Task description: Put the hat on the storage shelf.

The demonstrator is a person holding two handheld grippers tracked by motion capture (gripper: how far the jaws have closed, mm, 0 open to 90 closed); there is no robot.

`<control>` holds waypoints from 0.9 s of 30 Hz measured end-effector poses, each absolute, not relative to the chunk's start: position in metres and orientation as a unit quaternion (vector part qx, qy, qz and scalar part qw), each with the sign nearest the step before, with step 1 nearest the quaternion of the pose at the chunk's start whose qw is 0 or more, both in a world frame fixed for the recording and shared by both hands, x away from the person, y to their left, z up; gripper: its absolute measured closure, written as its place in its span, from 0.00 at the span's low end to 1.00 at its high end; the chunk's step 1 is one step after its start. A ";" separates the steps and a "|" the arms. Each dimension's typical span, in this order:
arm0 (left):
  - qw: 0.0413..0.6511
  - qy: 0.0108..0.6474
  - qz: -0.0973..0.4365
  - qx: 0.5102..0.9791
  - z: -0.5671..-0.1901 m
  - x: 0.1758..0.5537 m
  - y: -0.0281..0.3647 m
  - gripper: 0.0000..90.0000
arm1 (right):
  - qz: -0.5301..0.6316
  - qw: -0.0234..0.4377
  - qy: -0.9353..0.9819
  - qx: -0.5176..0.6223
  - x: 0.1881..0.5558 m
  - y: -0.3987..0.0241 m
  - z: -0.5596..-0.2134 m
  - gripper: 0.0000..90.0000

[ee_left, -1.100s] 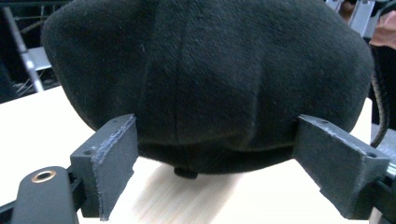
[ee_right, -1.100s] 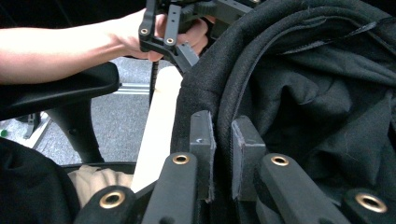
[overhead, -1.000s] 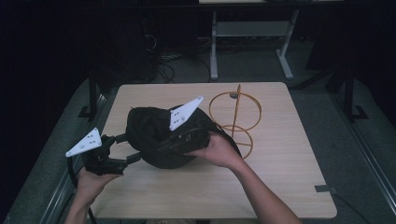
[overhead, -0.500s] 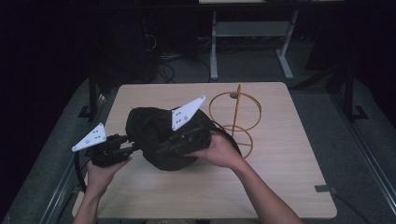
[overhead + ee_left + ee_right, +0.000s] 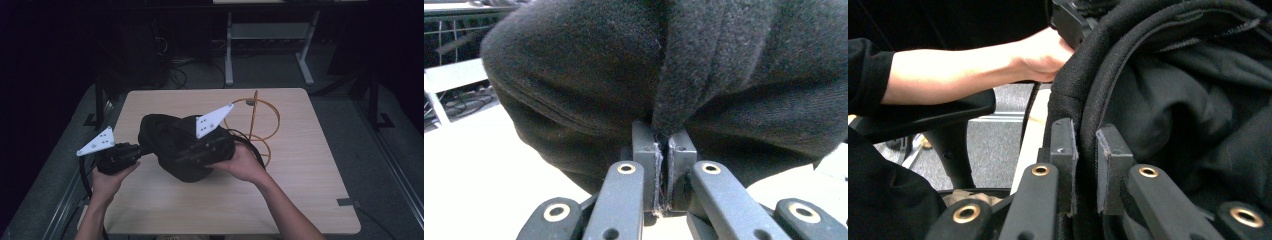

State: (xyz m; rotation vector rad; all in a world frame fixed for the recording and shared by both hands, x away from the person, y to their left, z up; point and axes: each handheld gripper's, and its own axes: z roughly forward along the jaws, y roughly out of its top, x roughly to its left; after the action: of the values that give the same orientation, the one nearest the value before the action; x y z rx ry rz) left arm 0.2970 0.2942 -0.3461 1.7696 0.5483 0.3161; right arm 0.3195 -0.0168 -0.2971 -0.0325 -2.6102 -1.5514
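- We have the black knit hat lifted just above the middle of the desk, stretched between our two hands.
- Left tongs: the jaws have just been closing and now stand pressed together on a fold of the hat's edge; the left gripper view shows the fabric squeezed flat between the pads.
- Right tongs: the jaws pinch the thick rim of the hat, which runs up between them in the right gripper view. In the high view these tongs lie across the hat's right side, under the grey plate.
- The orange wire stand rises on the desk just behind the right hand; the hat does not touch it.
- Step in hand, as we judge it: both holds on the rim are set, one at each side, and the hat is ready to be opened or carried.
- Next move, as we judge it: draw the two tongs apart to spread the opening, then carry the hat toward the stand and lower it over the upright wire. Keep both pinches firm, as the knit can slip from the pads under tension.
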 end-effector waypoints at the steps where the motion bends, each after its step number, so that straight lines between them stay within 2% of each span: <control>1: 0.588 0.235 0.136 0.762 -0.343 0.297 0.294 0.96 | -0.513 0.053 -0.857 -0.015 0.320 -0.019 -0.299 0.88; 18: 0.559 0.201 0.165 0.787 -0.289 0.297 0.276 0.97 | -0.527 0.040 -0.848 -0.052 0.316 -0.045 -0.311 0.82; 24: 0.547 0.191 0.179 0.795 -0.267 0.298 0.266 0.97 | -0.529 0.012 -0.846 -0.060 0.310 -0.050 -0.313 0.70; 27: 0.551 0.189 0.179 0.793 -0.262 0.299 0.268 0.97 | -0.531 -0.007 -0.844 -0.070 0.307 -0.055 -0.315 0.61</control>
State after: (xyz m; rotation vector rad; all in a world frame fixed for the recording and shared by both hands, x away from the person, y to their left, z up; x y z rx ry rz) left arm 0.2992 0.2676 -0.2620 1.8771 0.4474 0.4238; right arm 0.3071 -0.0553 -0.3154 -0.2225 -2.6645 -1.6771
